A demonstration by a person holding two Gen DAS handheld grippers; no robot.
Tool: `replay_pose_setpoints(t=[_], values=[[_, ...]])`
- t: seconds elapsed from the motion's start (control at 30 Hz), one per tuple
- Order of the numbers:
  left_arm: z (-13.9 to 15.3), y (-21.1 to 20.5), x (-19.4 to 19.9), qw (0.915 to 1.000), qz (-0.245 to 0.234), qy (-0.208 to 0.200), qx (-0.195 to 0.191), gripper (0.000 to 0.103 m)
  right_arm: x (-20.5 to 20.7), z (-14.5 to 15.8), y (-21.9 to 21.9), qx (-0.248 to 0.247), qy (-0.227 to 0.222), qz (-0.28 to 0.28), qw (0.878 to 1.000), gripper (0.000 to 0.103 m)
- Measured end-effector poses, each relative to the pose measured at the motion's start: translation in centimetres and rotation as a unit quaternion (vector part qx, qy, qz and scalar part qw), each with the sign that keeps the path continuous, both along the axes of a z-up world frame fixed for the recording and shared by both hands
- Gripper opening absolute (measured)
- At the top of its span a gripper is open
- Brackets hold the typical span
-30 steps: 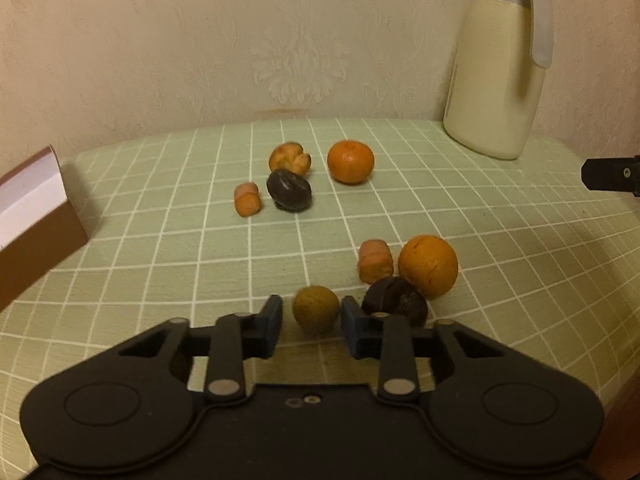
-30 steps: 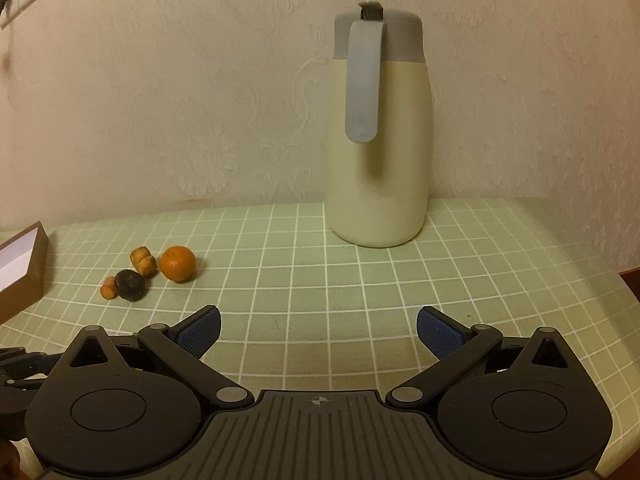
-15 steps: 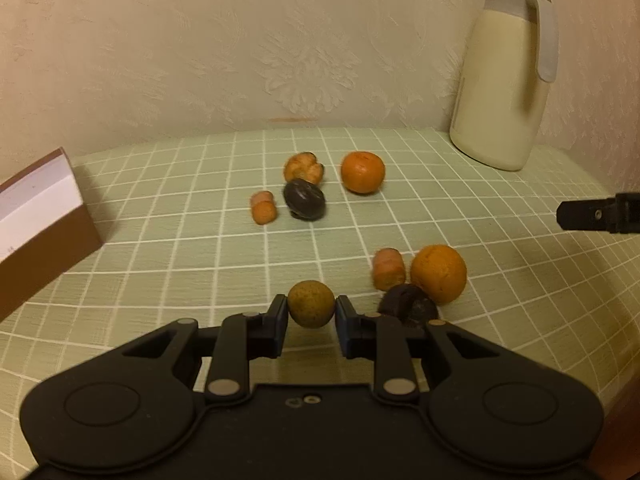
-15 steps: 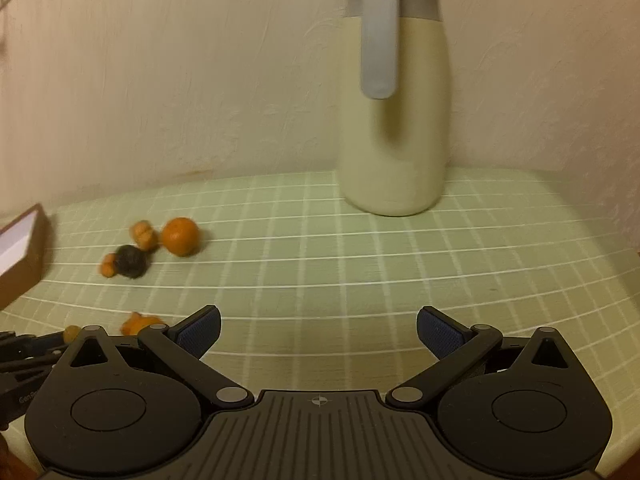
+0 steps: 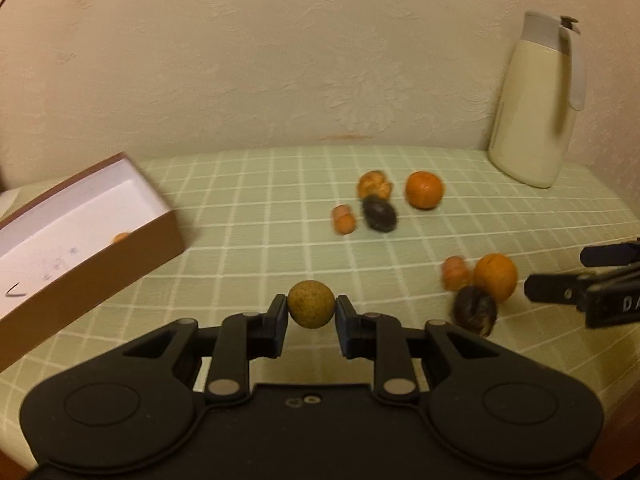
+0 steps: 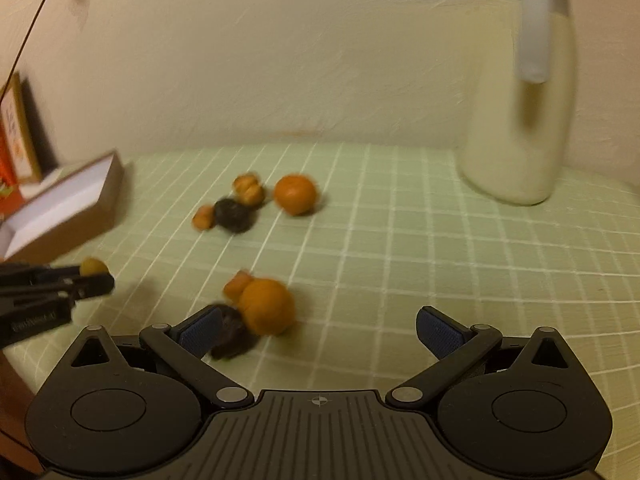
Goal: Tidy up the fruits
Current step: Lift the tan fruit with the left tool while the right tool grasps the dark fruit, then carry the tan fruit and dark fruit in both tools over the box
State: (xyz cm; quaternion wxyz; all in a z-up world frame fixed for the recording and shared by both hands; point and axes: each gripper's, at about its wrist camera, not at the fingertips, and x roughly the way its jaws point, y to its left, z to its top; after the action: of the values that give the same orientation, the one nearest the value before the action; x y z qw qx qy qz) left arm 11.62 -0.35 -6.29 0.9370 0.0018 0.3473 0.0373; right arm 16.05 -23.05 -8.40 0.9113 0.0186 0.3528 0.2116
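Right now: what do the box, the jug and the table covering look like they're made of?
Box: likely cardboard, matte brown outside, white lining, thin straight walls.
Jug: probably plastic, smooth cream body with soft sheen, grey lid and handle; coated metal is possible.
Table covering: pale green with a white grid, curving over the edge, so cloth or vinyl; the blur leaves it open.

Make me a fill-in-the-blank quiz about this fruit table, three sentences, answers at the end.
1. The left tongs are shut on a round, yellow-green ____.
2. The right tongs are ____ and hold nothing.
3. The brown box has a ____ inside and lies left of the fruits.

Missing words: fruit; open; white
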Motion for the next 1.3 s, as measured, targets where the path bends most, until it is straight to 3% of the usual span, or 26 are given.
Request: replay_pose_setpoints(t=[0.5,0.57,0.73,0.8,0.97,1.3], values=[[0.3,5.7,-3.7,0.9977,0.067,0.005,0.000,0.016,-0.9,-1.0,5.5,-0.008,0.022,0.027,0.999,0.101],[0.4,6.3,-4.0,0.9973,0.073,0.003,-0.001,0.016,-0.6,-1.1,6.0,-0.010,0.025,0.026,0.999,0.080],[0.5,7.7,-4.5,0.9964,0.085,-0.001,-0.009,0.016,0.1,-1.8,6.7,-0.023,0.035,0.017,0.999,0.080],[0.5,8.1,-4.7,0.9960,0.088,-0.003,-0.012,0.016,0.2,-1.9,7.0,-0.028,0.034,0.014,0.999,0.075],[0.6,8.5,-4.9,0.9957,0.091,-0.007,-0.016,0.016,0.2,-2.0,7.1,-0.032,0.030,0.015,0.999,0.039],[0.6,8.8,-5.1,0.9953,0.095,-0.011,-0.017,0.016,-0.3,-0.7,8.0,-0.031,0.000,0.026,0.999,0.039]])
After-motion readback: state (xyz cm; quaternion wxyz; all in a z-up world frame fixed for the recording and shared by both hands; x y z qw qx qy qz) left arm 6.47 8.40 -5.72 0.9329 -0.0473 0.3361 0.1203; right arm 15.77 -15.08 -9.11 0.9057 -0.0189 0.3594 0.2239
